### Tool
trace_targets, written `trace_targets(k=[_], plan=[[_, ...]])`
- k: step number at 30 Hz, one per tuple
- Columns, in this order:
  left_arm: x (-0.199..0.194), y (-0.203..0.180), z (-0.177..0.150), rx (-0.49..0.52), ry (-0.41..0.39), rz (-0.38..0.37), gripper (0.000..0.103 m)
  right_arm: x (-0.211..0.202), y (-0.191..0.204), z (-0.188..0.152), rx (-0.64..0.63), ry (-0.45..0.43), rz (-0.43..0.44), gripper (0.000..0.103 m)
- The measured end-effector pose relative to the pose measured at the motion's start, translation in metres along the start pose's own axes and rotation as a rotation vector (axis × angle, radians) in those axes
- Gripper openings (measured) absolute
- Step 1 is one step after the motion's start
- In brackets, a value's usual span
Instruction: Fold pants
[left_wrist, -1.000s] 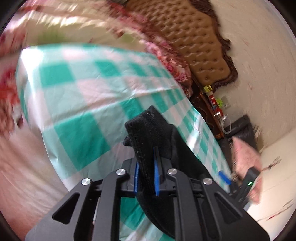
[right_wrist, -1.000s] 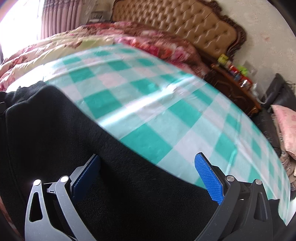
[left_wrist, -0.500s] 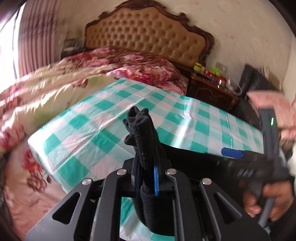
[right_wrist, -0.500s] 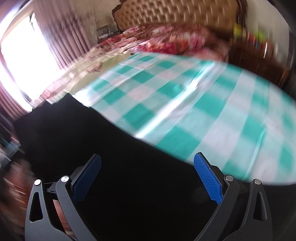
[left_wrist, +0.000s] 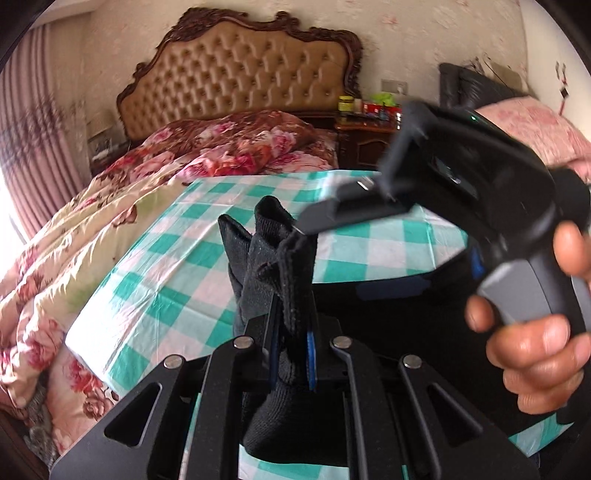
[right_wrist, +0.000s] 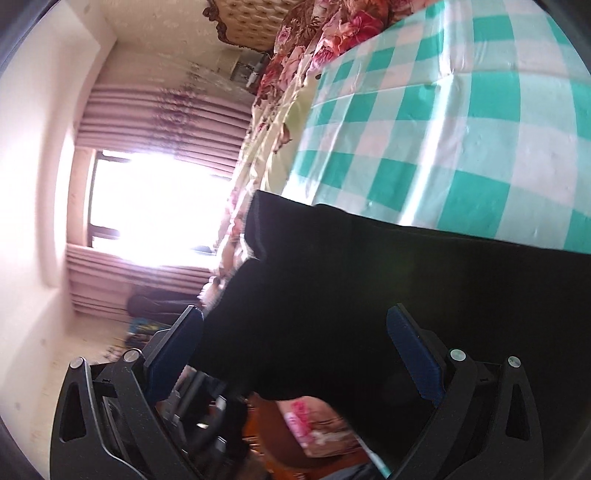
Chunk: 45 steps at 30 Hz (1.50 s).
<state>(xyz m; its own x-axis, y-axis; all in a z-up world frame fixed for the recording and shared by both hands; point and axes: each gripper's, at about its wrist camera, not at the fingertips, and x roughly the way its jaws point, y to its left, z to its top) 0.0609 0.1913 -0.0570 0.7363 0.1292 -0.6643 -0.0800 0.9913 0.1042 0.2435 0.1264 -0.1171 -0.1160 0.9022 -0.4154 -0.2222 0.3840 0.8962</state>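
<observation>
Left gripper (left_wrist: 290, 354) clenched on bunched black pants (left_wrist: 273, 258), centre frame, above checked cloth (left_wrist: 177, 273); right gripper (right_wrist: 295, 354) jaws spread wide, pants lying between, pads clear

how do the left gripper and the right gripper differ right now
The left gripper is shut on a bunched fold of the black pants, while the right gripper stands wide open, the pants lying between its pads without being pinched. The left gripper's view is upright; the right gripper's view is rolled sideways. Both have blue pads and black frames.
</observation>
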Motion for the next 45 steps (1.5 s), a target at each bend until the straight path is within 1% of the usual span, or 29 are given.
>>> trace_targets(k=[10, 13, 17, 18, 21, 26, 27, 28, 29, 30, 32, 33, 34, 35, 37, 39, 40, 41, 42, 43, 44, 45], plan=[[-0.002, -0.034, 0.002, 0.093, -0.002, -0.029, 0.010, -0.017, 0.000, 0.005, 0.040, -0.005, 0.073, 0.096], [-0.004, -0.045, 0.002, 0.120, -0.007, -0.033, 0.010, -0.029, -0.004, 0.005, 0.056, -0.017, 0.111, 0.096], [-0.012, -0.071, -0.005, 0.197, -0.052, -0.025, 0.010, -0.052, -0.019, -0.002, 0.071, -0.036, 0.167, 0.096], [-0.014, -0.084, -0.011, 0.233, -0.070, -0.022, 0.010, -0.062, -0.028, -0.007, 0.082, -0.050, 0.184, 0.096], [-0.014, -0.124, -0.033, 0.339, -0.108, -0.040, 0.010, -0.090, -0.058, -0.021, 0.123, -0.083, 0.181, 0.096], [-0.002, -0.180, -0.077, 0.485, -0.118, -0.091, 0.010, -0.126, -0.112, -0.046, 0.208, -0.132, 0.150, 0.096], [0.001, -0.186, -0.083, 0.504, -0.121, -0.097, 0.011, -0.130, -0.119, -0.049, 0.215, -0.139, 0.164, 0.091], [0.004, -0.192, -0.090, 0.527, -0.129, -0.091, 0.012, -0.135, -0.122, -0.050, 0.215, -0.142, 0.182, 0.090], [0.006, -0.197, -0.097, 0.545, -0.137, -0.084, 0.019, -0.136, -0.122, -0.050, 0.212, -0.140, 0.181, 0.090], [0.007, -0.199, -0.101, 0.556, -0.139, -0.090, 0.023, -0.134, -0.120, -0.049, 0.206, -0.135, 0.170, 0.089], [0.006, -0.199, -0.109, 0.576, -0.144, -0.102, 0.047, -0.128, -0.113, -0.046, 0.176, -0.117, 0.119, 0.089], [0.004, -0.198, -0.112, 0.587, -0.164, -0.086, 0.051, -0.124, -0.111, -0.047, 0.165, -0.112, 0.096, 0.088], [0.003, -0.195, -0.115, 0.602, -0.188, -0.062, 0.053, -0.119, -0.107, -0.046, 0.148, -0.102, 0.059, 0.087], [0.003, -0.195, -0.117, 0.613, -0.200, -0.038, 0.053, -0.116, -0.106, -0.045, 0.137, -0.094, 0.038, 0.087], [0.008, -0.192, -0.120, 0.641, -0.206, -0.007, 0.054, -0.113, -0.104, -0.046, 0.115, -0.081, -0.013, 0.084], [0.016, -0.193, -0.120, 0.668, -0.196, 0.006, 0.054, -0.109, -0.104, -0.046, 0.102, -0.069, -0.069, 0.076], [0.020, -0.194, -0.120, 0.682, -0.202, 0.023, 0.054, -0.105, -0.103, -0.046, 0.092, -0.060, -0.100, 0.074], [0.023, -0.195, -0.119, 0.691, -0.206, 0.030, 0.052, -0.101, -0.102, -0.045, 0.080, -0.051, -0.128, 0.069], [0.030, -0.197, -0.119, 0.703, -0.199, 0.029, 0.047, -0.099, -0.102, -0.046, 0.073, -0.045, -0.143, 0.061], [0.037, -0.198, -0.119, 0.711, -0.188, 0.021, 0.028, -0.097, -0.103, -0.045, 0.068, -0.040, -0.166, 0.057], [0.038, -0.197, -0.117, 0.710, -0.192, 0.025, 0.019, -0.095, -0.104, -0.044, 0.066, -0.041, -0.189, 0.044], [0.037, -0.197, -0.116, 0.703, -0.214, 0.032, 0.015, -0.096, -0.105, -0.044, 0.064, -0.047, -0.216, 0.029]])
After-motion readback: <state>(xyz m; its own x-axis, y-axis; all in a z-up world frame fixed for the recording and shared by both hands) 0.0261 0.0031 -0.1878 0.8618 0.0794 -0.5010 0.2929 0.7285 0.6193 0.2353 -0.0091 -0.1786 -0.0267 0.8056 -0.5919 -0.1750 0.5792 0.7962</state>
